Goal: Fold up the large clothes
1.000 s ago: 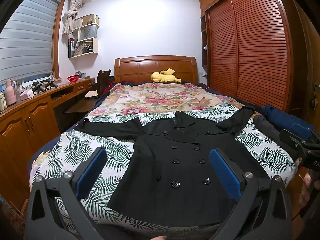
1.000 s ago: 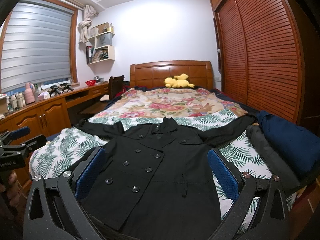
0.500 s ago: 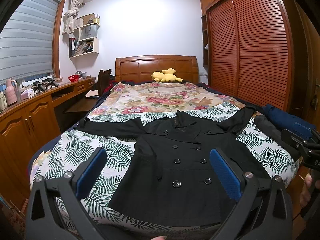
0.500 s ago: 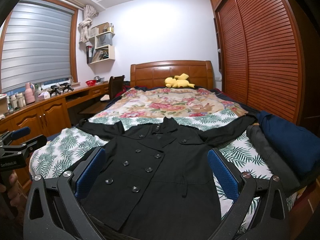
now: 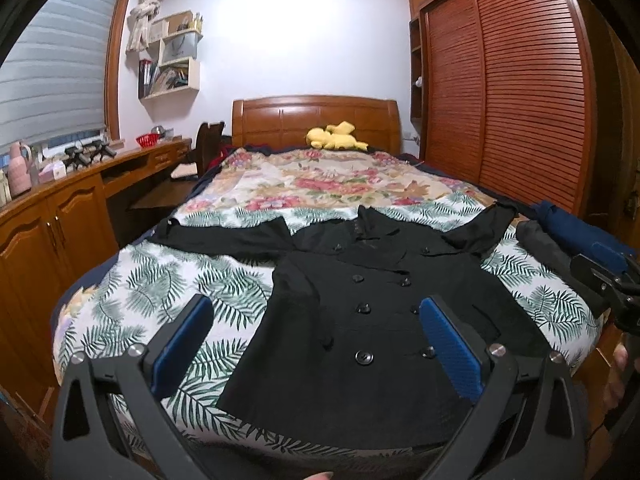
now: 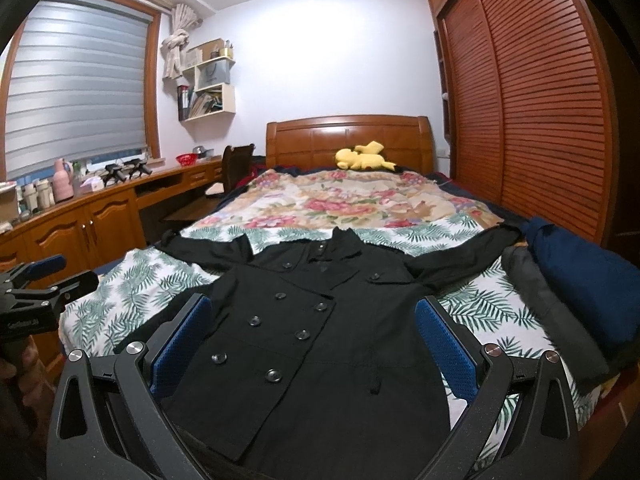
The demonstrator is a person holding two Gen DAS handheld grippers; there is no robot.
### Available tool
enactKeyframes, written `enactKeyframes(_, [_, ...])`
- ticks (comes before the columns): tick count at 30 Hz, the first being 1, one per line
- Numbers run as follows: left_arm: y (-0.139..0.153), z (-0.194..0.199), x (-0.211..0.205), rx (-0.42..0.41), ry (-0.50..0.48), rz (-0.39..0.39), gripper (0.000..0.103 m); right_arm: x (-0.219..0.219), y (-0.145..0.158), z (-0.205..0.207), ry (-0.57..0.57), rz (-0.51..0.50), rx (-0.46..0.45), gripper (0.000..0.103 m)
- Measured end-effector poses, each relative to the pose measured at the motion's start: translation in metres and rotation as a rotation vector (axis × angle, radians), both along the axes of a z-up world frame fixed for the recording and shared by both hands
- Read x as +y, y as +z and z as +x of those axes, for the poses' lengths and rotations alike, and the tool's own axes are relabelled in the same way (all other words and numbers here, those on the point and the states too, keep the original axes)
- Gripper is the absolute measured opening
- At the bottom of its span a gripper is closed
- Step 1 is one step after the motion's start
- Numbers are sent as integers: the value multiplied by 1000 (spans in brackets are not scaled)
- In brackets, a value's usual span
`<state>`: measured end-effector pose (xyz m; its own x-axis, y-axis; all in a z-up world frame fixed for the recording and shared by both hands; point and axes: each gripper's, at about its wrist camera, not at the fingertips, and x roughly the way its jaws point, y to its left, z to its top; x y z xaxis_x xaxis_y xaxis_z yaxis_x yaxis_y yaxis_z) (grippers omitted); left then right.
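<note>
A black double-breasted coat (image 5: 372,320) (image 6: 320,340) lies flat and face up on the bed, sleeves spread out to both sides, collar toward the headboard. My left gripper (image 5: 316,324) hovers open above the coat's hem, nothing between its blue pads. My right gripper (image 6: 312,328) hangs open over the lower coat, also holding nothing. Each gripper shows at the edge of the other's view: the right one (image 5: 608,284) at the bed's right side, the left one (image 6: 40,284) at the left.
The bed (image 5: 180,288) has a leaf-print sheet and a floral blanket (image 5: 320,184). Folded navy (image 6: 580,280) and grey (image 6: 544,308) clothes lie on its right edge. A yellow plush (image 6: 360,158) sits by the headboard. A wooden desk (image 5: 60,208) runs along the left, a slatted wardrobe (image 5: 520,92) on the right.
Both views have shifted very slightly; the coat and both open grippers are otherwise as before.
</note>
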<state>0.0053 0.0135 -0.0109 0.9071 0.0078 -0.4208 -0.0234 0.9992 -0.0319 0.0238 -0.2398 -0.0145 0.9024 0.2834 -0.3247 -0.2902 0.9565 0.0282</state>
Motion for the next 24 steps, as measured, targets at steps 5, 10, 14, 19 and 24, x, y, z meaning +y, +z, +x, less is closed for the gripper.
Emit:
enactKeyframes(5, [-20,15,11,39,-2,-14,103,6,-18,26,50,-3,34,103])
enactKeyframes(10, [-41,33,22,83,12,-8,103,16,-33,50,72,-21,52,103])
enactKeyframes(14, [-52,46,32,116,29,-6,103,22,-45,74,102,-19,71,103])
enactKeyframes(19, [-69,71,48,192,82,8,103,37,-57,101,146,-32,82,103])
enactKeyframes(24, [-86,91,67,263,122,-9,103,57,-71,130,195,-54,103,103])
